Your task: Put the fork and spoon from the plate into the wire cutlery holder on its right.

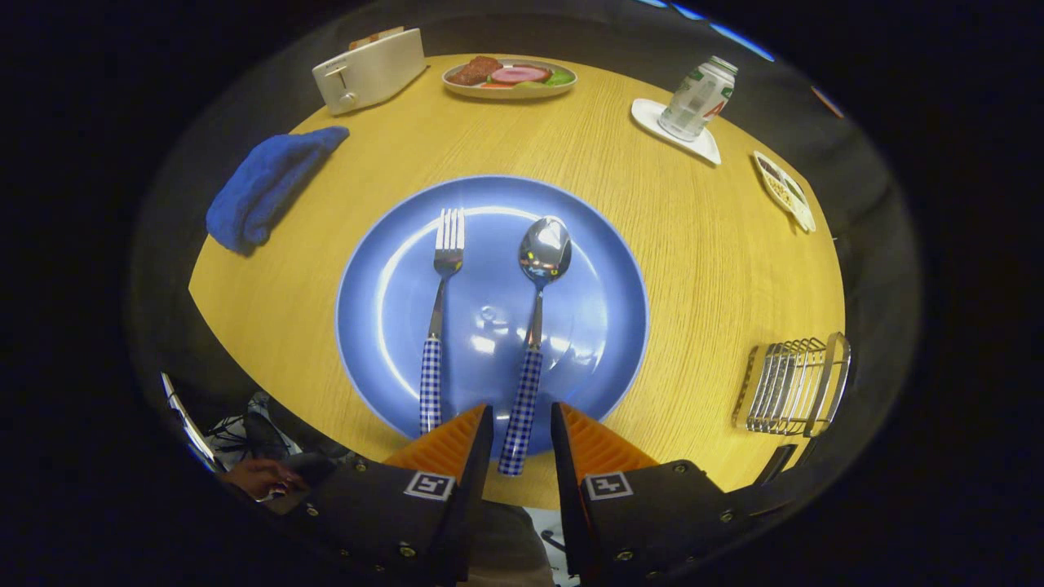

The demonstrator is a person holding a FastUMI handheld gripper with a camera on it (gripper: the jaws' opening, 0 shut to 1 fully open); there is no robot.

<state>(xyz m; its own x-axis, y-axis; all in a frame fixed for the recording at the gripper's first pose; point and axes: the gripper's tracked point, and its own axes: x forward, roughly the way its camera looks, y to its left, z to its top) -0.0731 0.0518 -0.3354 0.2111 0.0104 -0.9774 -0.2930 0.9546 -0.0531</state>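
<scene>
A blue plate [603, 269] lies in the middle of the wooden table. On it lie a fork [437, 318] and a spoon [538, 302], side by side, both with blue-and-white checked handles pointing toward me. My gripper [522, 420] hovers above the plate's near edge, open, its orange fingers [457, 440] standing either side of the spoon's handle end without touching it. The fork's handle lies just left of the left finger. The wire cutlery holder [795, 383] stands on the table to the right of the plate, near the table's edge.
A blue cloth [265, 183] lies at the far left. A white toaster [371, 69], a plate of food [510, 77], a can [697, 98] on a white coaster and a small snack dish [785, 191] ring the far side. A hand [261, 477] shows below the table's near edge.
</scene>
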